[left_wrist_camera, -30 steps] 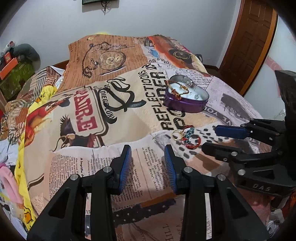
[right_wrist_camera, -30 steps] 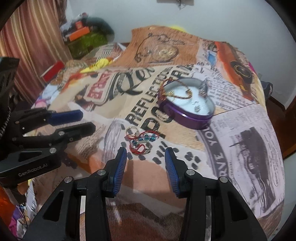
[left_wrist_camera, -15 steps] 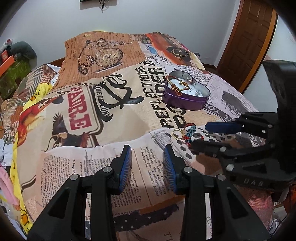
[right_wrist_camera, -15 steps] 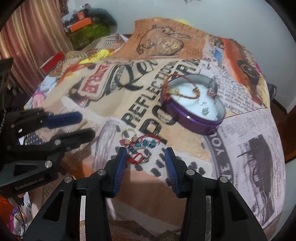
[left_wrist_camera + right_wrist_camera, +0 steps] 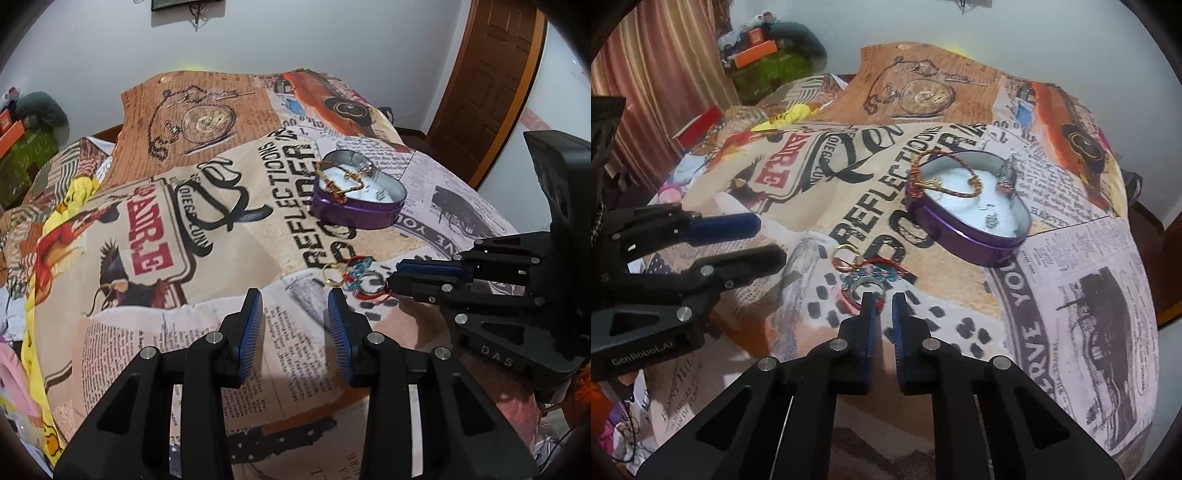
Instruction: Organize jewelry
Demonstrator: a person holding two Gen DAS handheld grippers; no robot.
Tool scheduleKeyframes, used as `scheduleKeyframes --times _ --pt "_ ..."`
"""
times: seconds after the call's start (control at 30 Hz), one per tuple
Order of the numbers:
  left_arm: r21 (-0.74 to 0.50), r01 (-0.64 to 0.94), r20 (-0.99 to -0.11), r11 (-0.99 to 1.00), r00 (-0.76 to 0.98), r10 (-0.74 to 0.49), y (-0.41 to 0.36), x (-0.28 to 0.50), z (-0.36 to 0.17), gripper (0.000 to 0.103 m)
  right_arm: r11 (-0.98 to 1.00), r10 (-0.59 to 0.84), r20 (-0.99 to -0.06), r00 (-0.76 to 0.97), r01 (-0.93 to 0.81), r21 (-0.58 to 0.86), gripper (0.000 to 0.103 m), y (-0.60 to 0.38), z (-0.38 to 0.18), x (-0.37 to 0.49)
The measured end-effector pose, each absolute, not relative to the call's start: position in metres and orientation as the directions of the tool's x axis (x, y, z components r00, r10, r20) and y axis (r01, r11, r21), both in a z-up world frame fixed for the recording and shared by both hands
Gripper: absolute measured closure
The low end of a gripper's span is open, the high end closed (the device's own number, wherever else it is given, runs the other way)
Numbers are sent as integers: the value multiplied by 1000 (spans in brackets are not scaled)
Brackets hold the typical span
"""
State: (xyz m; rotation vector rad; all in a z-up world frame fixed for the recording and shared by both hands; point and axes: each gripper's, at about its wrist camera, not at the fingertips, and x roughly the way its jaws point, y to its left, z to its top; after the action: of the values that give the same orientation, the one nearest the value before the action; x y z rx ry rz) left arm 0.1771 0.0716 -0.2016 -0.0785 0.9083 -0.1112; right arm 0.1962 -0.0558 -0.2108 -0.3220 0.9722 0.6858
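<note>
A small jewelry pile (image 5: 868,273) lies on the printed bedspread: a gold ring (image 5: 846,254), a silver ring (image 5: 866,288), teal beads and a red cord bracelet (image 5: 849,302). My right gripper (image 5: 882,299) points down at the pile's near edge, its jaws drawn close with the red cord between the tips. The left wrist view shows the same pile (image 5: 354,275) with the right gripper (image 5: 395,275) touching it from the right. My left gripper (image 5: 295,295) stands open over bare bedspread, left of the pile, holding nothing. Behind sits a purple heart-shaped tin (image 5: 971,240) with a gold and red bracelet (image 5: 942,188) inside.
The bedspread (image 5: 184,332) drapes over a bed and drops off at its near and right edges. Clutter and a green box (image 5: 764,74) sit at the far left by a curtain. A wooden door (image 5: 491,74) stands at the far right.
My right gripper has come forward and down onto the jewelry pile, and its jaws have closed from wide apart to nearly together. The left gripper has stayed open and in place.
</note>
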Motion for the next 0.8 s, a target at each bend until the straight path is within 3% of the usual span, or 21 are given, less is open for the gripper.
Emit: scheduleKeyframes --times 0.33,0.43,0.5,0.57,0.8 --pt "-113 92 -806 989 574 -145 59 199 -215 67 774 394 -829 396 -629 67 94 -82 -203 202" --pt "-101 102 -819 990 556 -141 55 207 -221 67 773 409 -830 379 -627 94 86 -85 -201 205" --pt "-85 116 -827 990 546 -135 52 210 -224 67 774 415 -826 381 -626 100 73 -86 -200 205" --pt "-54 138 -829 989 546 -121 46 213 -227 67 775 423 -816 394 -625 100 67 -88 -199 205" --pt "-23 167 -831 986 545 -112 42 228 -228 67 779 435 -810 393 -616 119 67 -91 -200 213"
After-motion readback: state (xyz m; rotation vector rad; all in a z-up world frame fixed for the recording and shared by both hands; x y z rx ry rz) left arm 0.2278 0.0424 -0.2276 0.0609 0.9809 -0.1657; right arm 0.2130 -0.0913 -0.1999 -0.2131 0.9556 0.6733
